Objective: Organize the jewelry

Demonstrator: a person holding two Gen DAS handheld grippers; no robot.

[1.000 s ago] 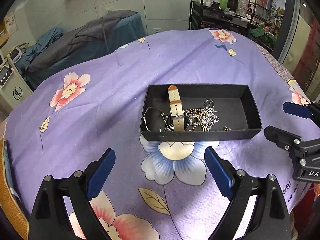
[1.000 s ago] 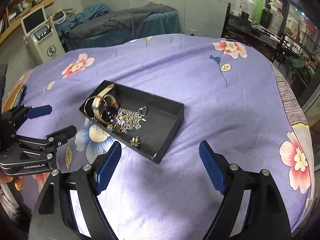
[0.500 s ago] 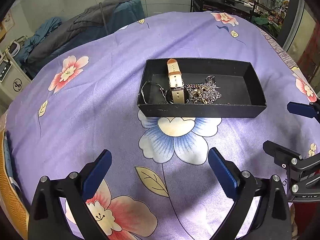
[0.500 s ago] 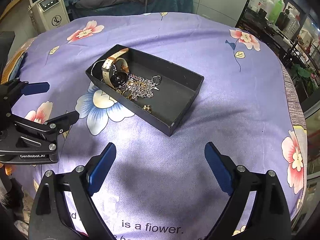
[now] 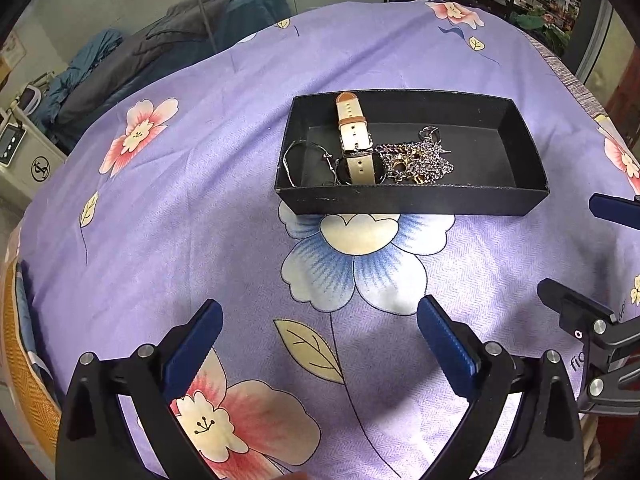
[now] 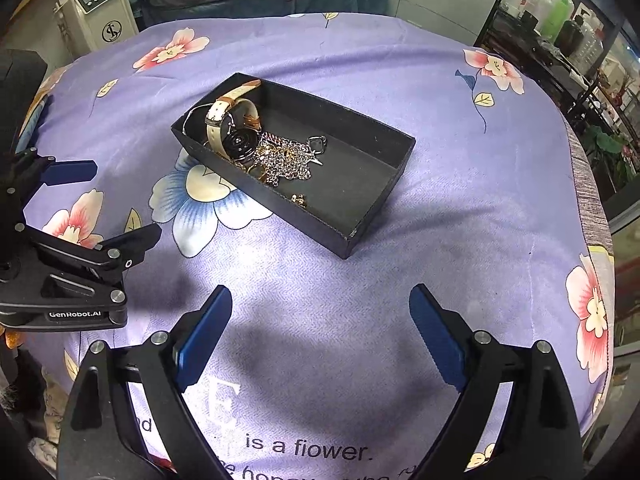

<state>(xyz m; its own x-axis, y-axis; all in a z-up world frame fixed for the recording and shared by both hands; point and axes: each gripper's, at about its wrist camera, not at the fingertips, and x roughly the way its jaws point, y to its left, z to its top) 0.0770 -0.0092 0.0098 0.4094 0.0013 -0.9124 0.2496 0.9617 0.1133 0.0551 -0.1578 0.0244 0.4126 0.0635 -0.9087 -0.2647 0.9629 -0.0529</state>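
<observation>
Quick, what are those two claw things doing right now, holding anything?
Left gripper: open, holding nothing, jaws just widened.
Right gripper: open, holding nothing, jaws just widened.

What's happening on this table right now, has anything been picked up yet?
Nothing is held yet. A person has the left gripper and the right gripper above the purple floral cloth, short of the black tray; both jaws have just been opening, with nothing between them. The watch, the tangled chains and a thin wire bangle sit piled at one end of the tray.

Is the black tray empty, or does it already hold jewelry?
Not empty. The black tray holds a watch and tangled chains bunched at one end; the other end is bare.
</observation>
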